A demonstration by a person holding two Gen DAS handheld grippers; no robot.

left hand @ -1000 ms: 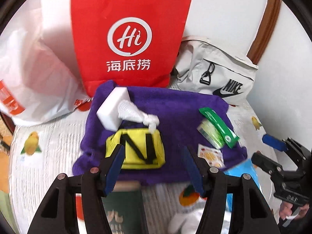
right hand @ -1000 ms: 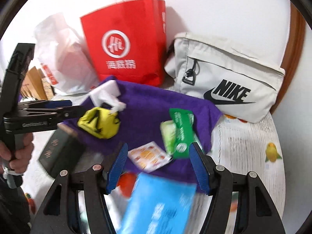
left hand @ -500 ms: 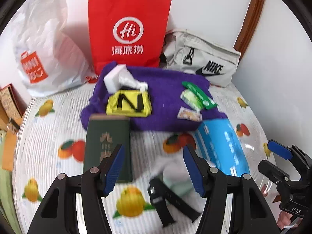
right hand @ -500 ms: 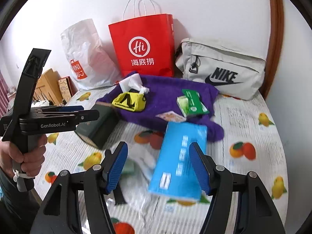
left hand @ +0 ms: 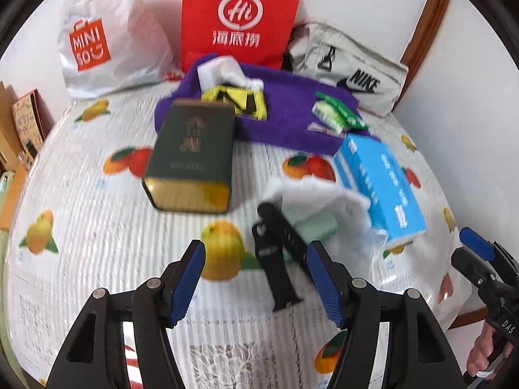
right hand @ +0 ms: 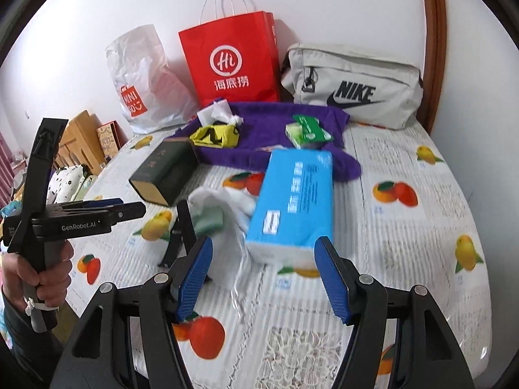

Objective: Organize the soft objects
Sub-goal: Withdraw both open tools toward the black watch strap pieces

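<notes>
Rumpled purple towel (left hand: 279, 129) at tabletop's back; blue tissue pack (right hand: 292, 201) nearer

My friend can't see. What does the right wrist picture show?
An open blue-padded claw hovers over a fruit-print tablecloth, holding nothing, with a blue tissue pack just ahead. Behind lie a purple towel, a red paper bag and a grey Nike bag.

Left tool (left hand: 256, 278) is pointing down over the bed, jaws opening, nothing pressed between its blue pads (left hand: 188, 283). Right tool (right hand: 264, 278) is hovering alongside, jaws standing apart, gripping nothing. A hand (right hand: 39, 274) is wrapping the left tool's grip at the bed's left edge.
</notes>
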